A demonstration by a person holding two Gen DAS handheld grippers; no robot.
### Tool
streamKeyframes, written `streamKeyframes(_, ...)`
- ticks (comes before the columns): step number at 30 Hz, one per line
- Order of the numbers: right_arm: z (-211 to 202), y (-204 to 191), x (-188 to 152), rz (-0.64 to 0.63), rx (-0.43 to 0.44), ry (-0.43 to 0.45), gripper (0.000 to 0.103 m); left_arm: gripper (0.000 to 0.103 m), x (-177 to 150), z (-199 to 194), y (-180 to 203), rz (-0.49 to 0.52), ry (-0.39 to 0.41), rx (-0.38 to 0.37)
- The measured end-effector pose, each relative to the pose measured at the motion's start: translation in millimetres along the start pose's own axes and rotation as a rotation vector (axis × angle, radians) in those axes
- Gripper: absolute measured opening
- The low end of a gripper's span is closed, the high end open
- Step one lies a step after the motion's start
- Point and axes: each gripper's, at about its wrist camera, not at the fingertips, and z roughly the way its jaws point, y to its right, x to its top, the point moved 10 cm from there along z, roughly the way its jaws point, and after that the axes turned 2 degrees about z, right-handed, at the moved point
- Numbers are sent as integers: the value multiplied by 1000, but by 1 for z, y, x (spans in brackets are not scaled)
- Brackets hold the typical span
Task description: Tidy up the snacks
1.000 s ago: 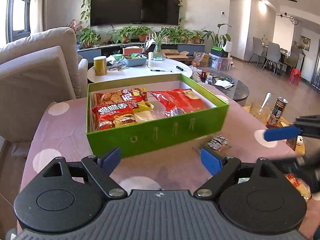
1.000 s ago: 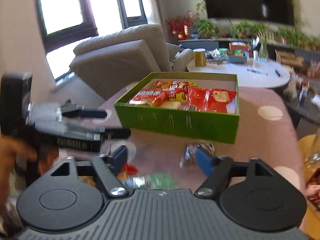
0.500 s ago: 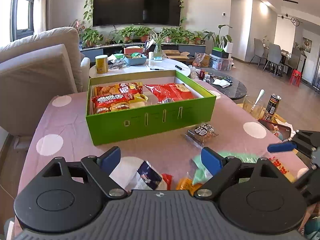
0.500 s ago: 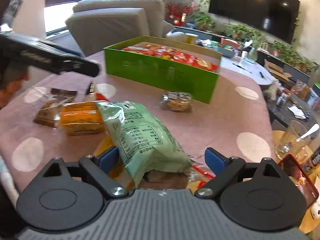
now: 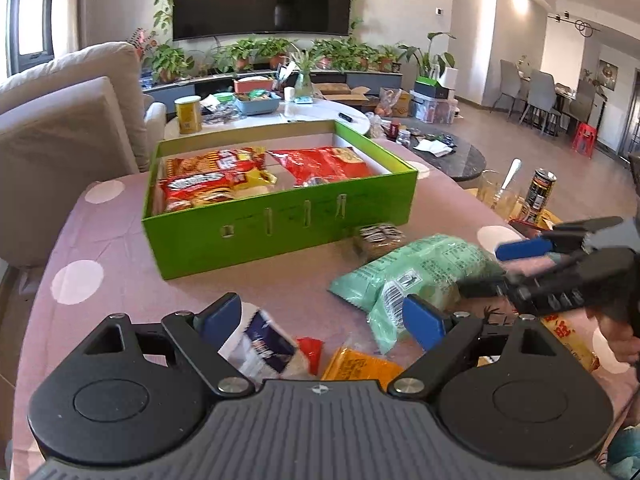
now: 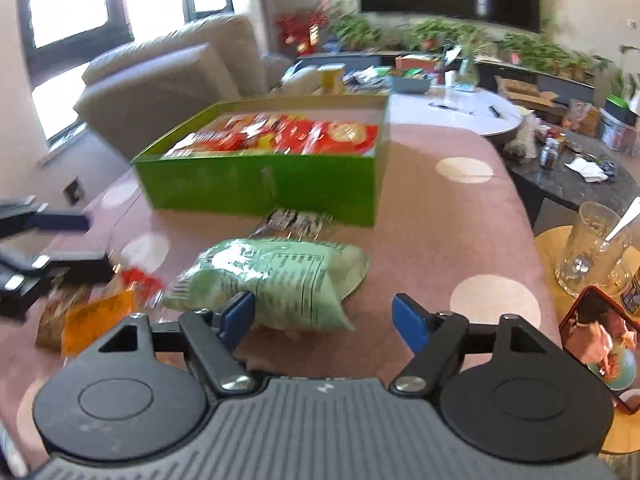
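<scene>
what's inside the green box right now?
The green box holds red and orange-yellow snack bags on the left and a red bag on the right. The near wall and the bags hide the floor and anything underneath.

Bare tablecloth right of green bag; packets crowd left.

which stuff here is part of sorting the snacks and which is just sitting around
Part of the job: green box, red snack bags inside it, green snack bag, small cookie pack, orange packet, blue-white packet.

Just lying about: glass with spoon, phone, drink can.
</scene>
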Motion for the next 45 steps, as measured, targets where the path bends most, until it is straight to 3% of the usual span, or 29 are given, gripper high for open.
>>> streamKeyframes(4,-21,0,-7,68,100,-22,80,86,5,13,10,-19,-23,-28)
streamKeyframes(10,-11,26,13,316,29,-51,79,86,12,38,27,-76,-82,-63)
streamKeyframes(14,9,26,11,424,103,-108,78,86,6,49,33,-112,-135,-86)
streamKeyframes(20,11,19,3,373,101,-117,78,86,-2,63,31,-130,-182,-76)
streamKeyframes(27,12,24,4,392,112,-123,77,86,-3,70,44,-136,-206,-130)
streamKeyframes(31,12,20,7,344,82,-114,77,73,-5,72,58,-111,-218,-172)
streamKeyframes(36,16,13,3,396,159,-156,78,73,-8,71,67,-51,-211,-148)
streamKeyframes(42,11,3,9,350,125,-130,75,71,-4,64,65,-56,-184,-146)
streamKeyframes(45,1,-3,15,327,133,-95,75,71,4,51,66,-30,-134,-135)
